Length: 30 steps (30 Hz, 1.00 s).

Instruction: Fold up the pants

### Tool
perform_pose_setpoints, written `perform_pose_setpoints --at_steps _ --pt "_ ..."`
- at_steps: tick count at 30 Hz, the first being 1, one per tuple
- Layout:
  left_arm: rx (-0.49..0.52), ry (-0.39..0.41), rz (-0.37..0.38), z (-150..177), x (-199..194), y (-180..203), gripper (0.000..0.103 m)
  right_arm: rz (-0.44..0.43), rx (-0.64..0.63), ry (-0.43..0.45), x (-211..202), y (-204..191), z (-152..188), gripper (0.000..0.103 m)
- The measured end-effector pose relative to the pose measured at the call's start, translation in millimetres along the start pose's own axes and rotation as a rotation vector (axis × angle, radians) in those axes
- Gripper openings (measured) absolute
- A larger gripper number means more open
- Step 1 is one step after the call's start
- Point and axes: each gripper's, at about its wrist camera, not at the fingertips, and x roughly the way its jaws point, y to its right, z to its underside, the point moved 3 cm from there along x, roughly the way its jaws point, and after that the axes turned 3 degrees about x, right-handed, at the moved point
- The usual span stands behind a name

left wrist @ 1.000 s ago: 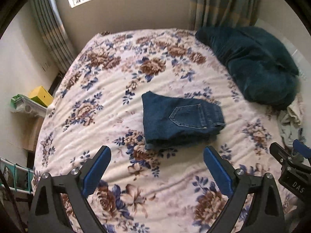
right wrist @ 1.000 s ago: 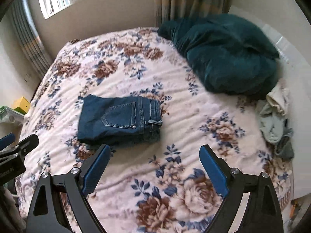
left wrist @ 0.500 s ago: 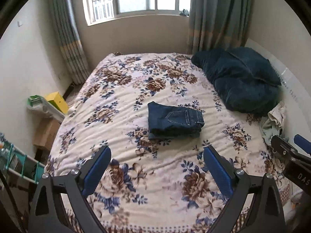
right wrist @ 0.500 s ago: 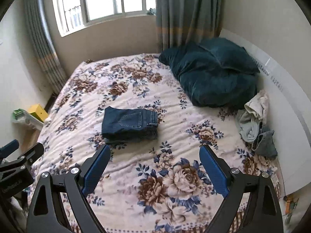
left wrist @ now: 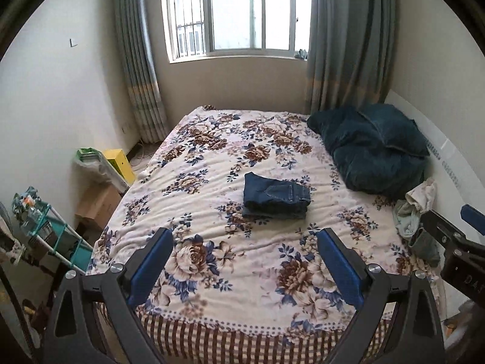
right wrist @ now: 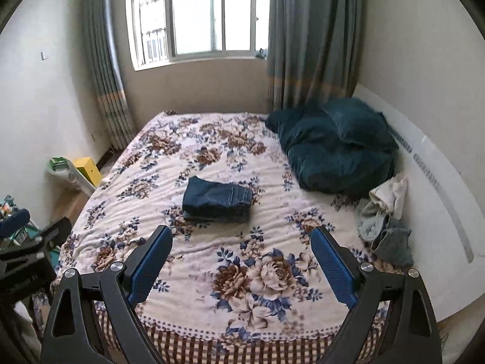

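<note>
The blue jeans [left wrist: 276, 195] lie folded in a compact stack in the middle of the flowered bed [left wrist: 212, 257], back pocket up; they also show in the right wrist view [right wrist: 217, 199]. My left gripper [left wrist: 245, 261] is open and empty, held well back from the jeans above the bed's near edge. My right gripper [right wrist: 241, 257] is open and empty too, equally far back. The right gripper's body shows at the right edge of the left wrist view [left wrist: 454, 242].
A dark teal duvet and pillow [left wrist: 372, 148] lie at the bed's far right. A heap of pale clothes [right wrist: 385, 215] sits by the white headboard. A shelf rack [left wrist: 45, 233], cardboard box and yellow box [left wrist: 119, 163] stand left of the bed. A window and curtains are behind.
Both grippers have pulled back and up from the bed, so the folded jeans look smaller and farther away. The jeans have not moved. Both grippers stay open.
</note>
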Motion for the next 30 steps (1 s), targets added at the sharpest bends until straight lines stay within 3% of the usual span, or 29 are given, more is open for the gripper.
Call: perform_pose_setpoints --at_steps 6,14,20,22,30 --pt "0.026 0.036 0.004 8.2 -45.8 1.2 0.098 -0.019 -0.025 0.035 -70.7 -3.4 10.3 0.095" --pt "0.029 0.047 0.016 24.6 -75.6 -13.6 0.098 -0.026 -0.019 0.039 -126.2 -12.4 34.7 0.095" --pt "0.03 0.038 0.011 26.6 -73.0 -18.6 0.098 -0.034 -0.002 0.045 -137.9 -17.9 38.2 0.096" --pt "0.035 0.032 0.01 24.0 -68.4 -18.0 0.103 -0.028 -0.003 0.05 -135.3 -18.6 36.0 0.097" --pt "0.04 0.048 0.003 19.4 -56.6 -16.1 0.103 0.007 0.019 0.045 -110.1 -20.5 26.3 0.098"
